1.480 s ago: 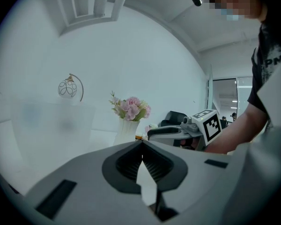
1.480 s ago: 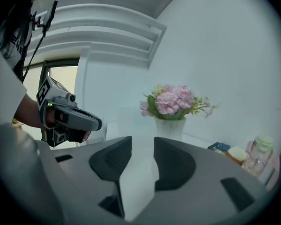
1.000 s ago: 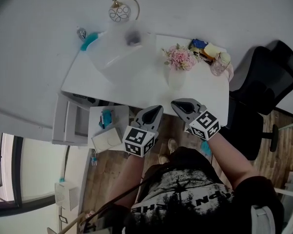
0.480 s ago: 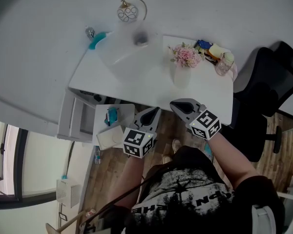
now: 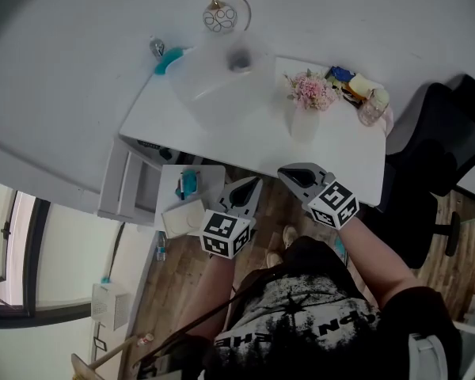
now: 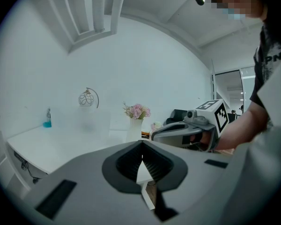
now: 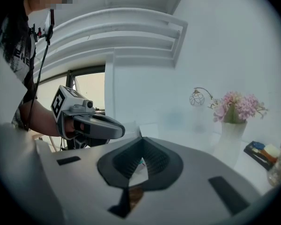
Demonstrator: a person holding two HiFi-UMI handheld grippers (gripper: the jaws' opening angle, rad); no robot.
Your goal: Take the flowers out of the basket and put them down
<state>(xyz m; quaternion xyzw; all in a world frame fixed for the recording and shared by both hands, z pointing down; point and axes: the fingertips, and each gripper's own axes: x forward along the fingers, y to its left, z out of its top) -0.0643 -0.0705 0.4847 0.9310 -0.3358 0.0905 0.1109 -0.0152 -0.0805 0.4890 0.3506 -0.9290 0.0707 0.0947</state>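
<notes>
Hanging short of the worktop [image 5: 222, 125], the left hand-held gripper [image 5: 252, 184] and the right hand-held gripper [image 5: 290, 173] are both closed and empty, probably since the flowers [image 5: 310, 90] stand well apart, in a white vase [image 5: 303, 125] at the far right.

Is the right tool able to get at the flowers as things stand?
Probably yes: the table between the right tool and the flowers looks bare, though its jaws are shut and must open first.
</notes>
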